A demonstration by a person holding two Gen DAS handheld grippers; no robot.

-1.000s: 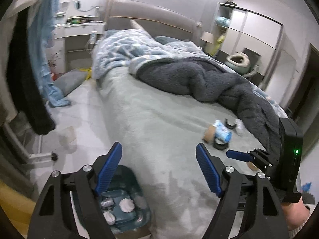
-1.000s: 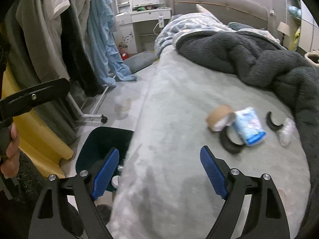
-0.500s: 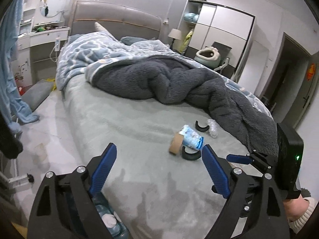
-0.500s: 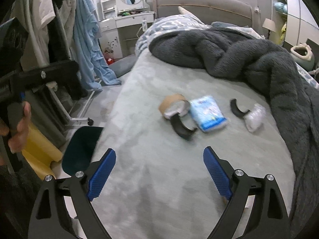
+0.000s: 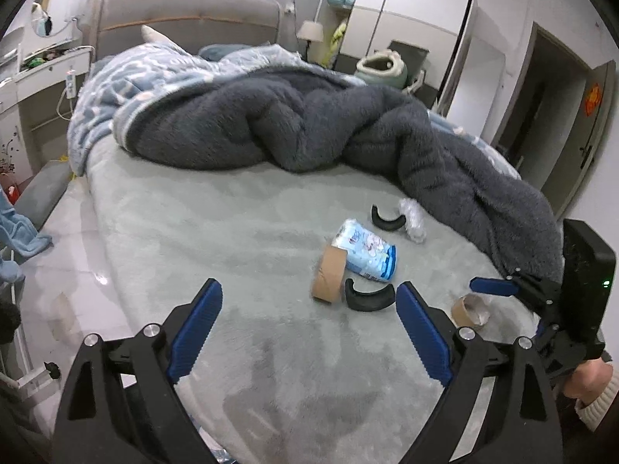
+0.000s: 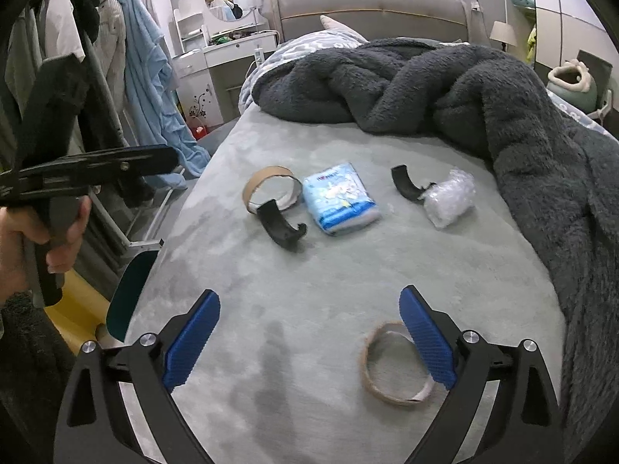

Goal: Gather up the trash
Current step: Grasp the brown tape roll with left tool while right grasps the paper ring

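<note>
Trash lies on the grey bed sheet [image 5: 193, 232]: a standing cardboard tape ring [image 5: 329, 274], a blue tissue pack [image 5: 367, 251], two black curved pieces [image 5: 367, 297] [image 5: 387, 218], crumpled clear plastic [image 5: 414, 220] and a second, flat cardboard ring [image 6: 394, 363]. My left gripper [image 5: 309, 332] hovers over the sheet short of the ring, its jaws opening with nothing between them. My right gripper [image 6: 309, 340] is also opening and holds nothing; the flat ring lies just under its right finger. The tissue pack [image 6: 340, 201] and other pieces lie farther ahead.
A dark teal bin [image 6: 129, 294] stands on the floor at the bed's left edge. A dark fleece blanket [image 5: 309, 127] is heaped across the far and right side of the bed. Clothes hang on a rack [image 6: 116, 77] at left. A person's hand [image 6: 38, 232] grips the left tool.
Both views have swung from the bin and floor onto the bed, and the trash items now sit closer. Both pairs of jaws stand wider than before.
</note>
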